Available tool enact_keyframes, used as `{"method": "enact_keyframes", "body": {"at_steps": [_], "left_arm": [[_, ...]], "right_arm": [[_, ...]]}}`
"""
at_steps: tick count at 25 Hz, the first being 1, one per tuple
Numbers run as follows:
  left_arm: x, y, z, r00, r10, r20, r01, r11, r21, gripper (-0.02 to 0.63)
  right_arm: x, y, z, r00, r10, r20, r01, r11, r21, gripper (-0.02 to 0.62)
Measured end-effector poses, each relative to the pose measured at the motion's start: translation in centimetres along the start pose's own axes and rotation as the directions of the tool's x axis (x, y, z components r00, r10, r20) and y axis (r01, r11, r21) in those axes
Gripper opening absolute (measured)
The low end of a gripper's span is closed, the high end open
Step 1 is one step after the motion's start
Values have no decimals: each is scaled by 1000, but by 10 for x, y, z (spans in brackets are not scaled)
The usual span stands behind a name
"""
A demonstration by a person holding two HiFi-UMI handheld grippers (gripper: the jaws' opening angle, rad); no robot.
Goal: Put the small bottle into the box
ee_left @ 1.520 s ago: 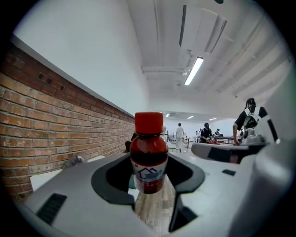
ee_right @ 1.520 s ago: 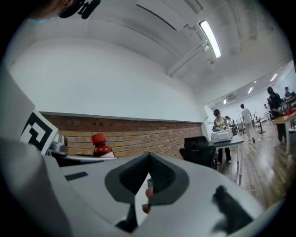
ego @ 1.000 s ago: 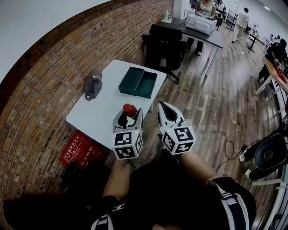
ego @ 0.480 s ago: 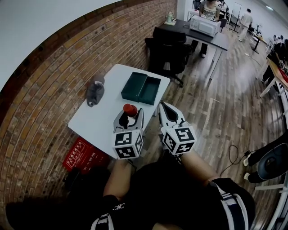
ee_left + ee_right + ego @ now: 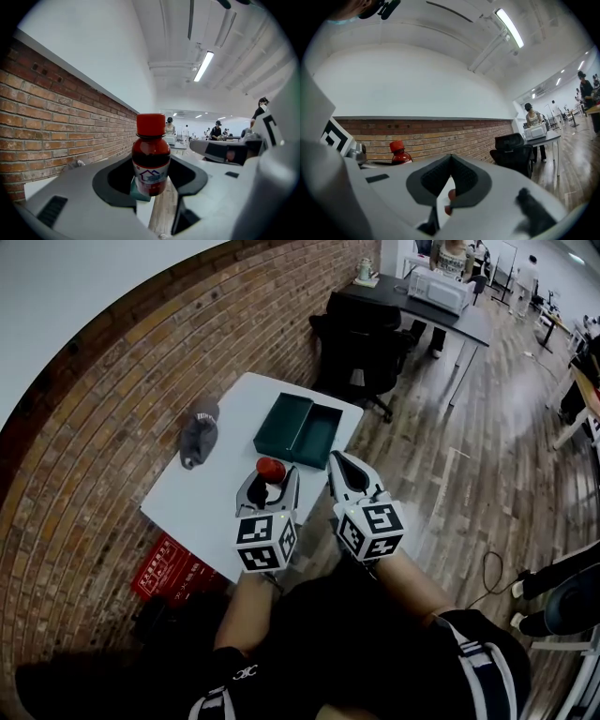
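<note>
Jaws of the left gripper (image 5: 267, 486) clamp the small bottle (image 5: 271, 469); the right gripper (image 5: 349, 474) has its jaws pressed together, empty. At one o'clock from the bottle, the box (image 5: 302, 430) sits near the worktop's (image 5: 211, 488) far edge.

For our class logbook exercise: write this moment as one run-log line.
left gripper: shut on small bottle | right gripper: shut, empty | box: open on table | bottle not yet in box

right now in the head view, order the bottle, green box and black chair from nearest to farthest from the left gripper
1. bottle, held in the left gripper
2. green box, just beyond on the table
3. black chair, past the table's far end
</note>
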State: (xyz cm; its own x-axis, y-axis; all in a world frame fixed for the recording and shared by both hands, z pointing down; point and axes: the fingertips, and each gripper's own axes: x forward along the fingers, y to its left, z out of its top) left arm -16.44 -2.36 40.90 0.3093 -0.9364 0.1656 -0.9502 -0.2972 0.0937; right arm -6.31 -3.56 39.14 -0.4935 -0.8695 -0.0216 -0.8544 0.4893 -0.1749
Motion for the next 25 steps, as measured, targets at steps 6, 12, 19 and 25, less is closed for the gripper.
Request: {"method": "enact_keyframes", "body": {"at_steps": [6,12,19,25], "left_arm": [[51,10,6,1000,26,-14,-26,1000,-15,225],[109,17,12,997,56,-45,-57,998,-28,225],[178,30,3,990,97,-105,-104,992,-66,225],[228,37,-22,972,147,-185,-164,983,-82,225]], "right_arm": [[47,-26,0,999,32,-25,-33,999,-19,26],[99,-66,6,997,59,-50,-58,998,10,26],[154,-110,-3,989,101,-108,-99,995,26,26],[191,-154,-27,973,142,-180,-135,989,54,26]]}}
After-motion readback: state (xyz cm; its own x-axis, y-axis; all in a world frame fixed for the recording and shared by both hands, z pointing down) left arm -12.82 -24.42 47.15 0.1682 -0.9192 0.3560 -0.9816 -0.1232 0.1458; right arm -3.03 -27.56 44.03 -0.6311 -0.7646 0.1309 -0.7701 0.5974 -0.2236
